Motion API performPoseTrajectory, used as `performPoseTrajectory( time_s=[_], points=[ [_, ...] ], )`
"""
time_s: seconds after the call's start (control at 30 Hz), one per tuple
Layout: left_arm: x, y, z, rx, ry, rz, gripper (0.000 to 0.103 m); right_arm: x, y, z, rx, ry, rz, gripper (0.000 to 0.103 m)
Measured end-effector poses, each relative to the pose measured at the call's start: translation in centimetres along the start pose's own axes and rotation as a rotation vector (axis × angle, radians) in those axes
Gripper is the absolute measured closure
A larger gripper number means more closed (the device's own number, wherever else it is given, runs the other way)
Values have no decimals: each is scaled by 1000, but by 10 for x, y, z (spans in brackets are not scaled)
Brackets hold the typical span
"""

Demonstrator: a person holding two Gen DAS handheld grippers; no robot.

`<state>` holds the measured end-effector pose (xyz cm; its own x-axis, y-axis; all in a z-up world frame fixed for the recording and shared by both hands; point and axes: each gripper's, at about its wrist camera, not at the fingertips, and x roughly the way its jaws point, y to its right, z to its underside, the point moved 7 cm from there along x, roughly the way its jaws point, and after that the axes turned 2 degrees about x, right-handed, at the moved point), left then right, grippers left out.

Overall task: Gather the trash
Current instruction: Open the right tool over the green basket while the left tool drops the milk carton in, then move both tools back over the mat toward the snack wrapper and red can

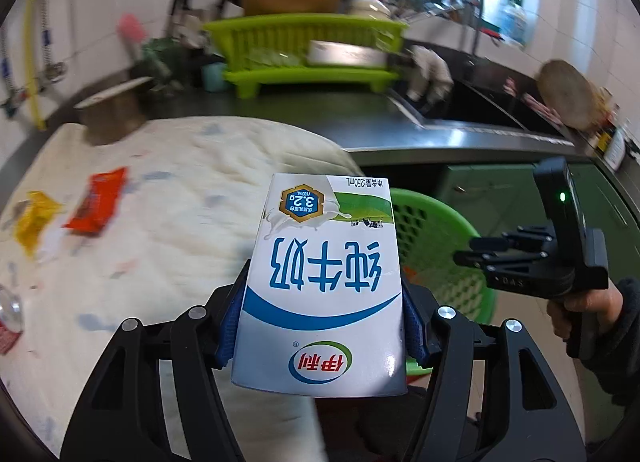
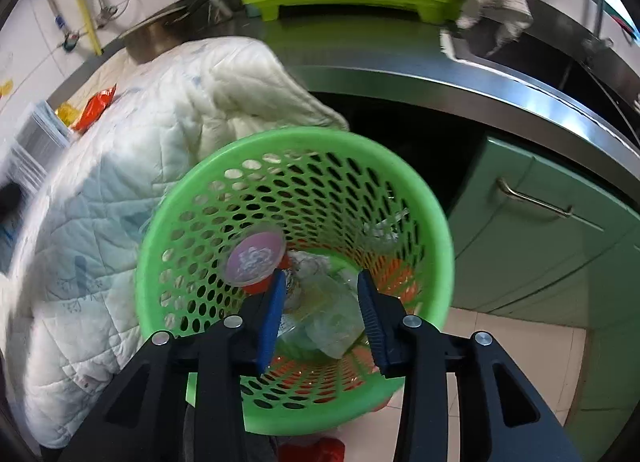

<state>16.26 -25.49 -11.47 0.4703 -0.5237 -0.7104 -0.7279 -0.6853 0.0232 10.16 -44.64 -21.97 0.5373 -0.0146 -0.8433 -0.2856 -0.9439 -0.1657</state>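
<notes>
Two grippers are up by the counter: the left gripper (image 1: 320, 326) clamps a milk carton (image 1: 322, 282) above the quilted cloth (image 1: 180, 182), while the right gripper (image 2: 322, 302), fingers apart and empty, hangs over the green basket (image 2: 400, 166) holding wrappers.

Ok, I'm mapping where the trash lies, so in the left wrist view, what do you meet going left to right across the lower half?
Yellow wrapper → red wrapper → milk carton, clamped in the left gripper → green basket → right gripper, held in a hand.
</notes>
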Motion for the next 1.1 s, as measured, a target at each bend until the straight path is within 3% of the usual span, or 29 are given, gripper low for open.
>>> performPoseTrajectory(
  time_s=[0.03,0.17,0.23,0.4,0.63,0.87,1.1],
  points=[
    [8,10,1,7,-13,14,40,-3,4,-1,5,10,1,58],
    [34,42,8,33,-62,57,40,-15,20,-3,27,43,3,56],
    [49,58,13,43,-96,83,40,-24,28,-4,42,62,0,49],
    [81,84,25,38,-174,131,39,-43,35,-3,54,98,-19,43],
    [104,106,34,46,-220,147,30,-58,33,1,46,123,-50,42],
    [88,99,30,28,-191,141,27,-66,24,-4,34,135,-68,42],
    [45,57,21,-22,-127,51,24,-74,-1,-15,-8,160,-92,39]
  ],
)
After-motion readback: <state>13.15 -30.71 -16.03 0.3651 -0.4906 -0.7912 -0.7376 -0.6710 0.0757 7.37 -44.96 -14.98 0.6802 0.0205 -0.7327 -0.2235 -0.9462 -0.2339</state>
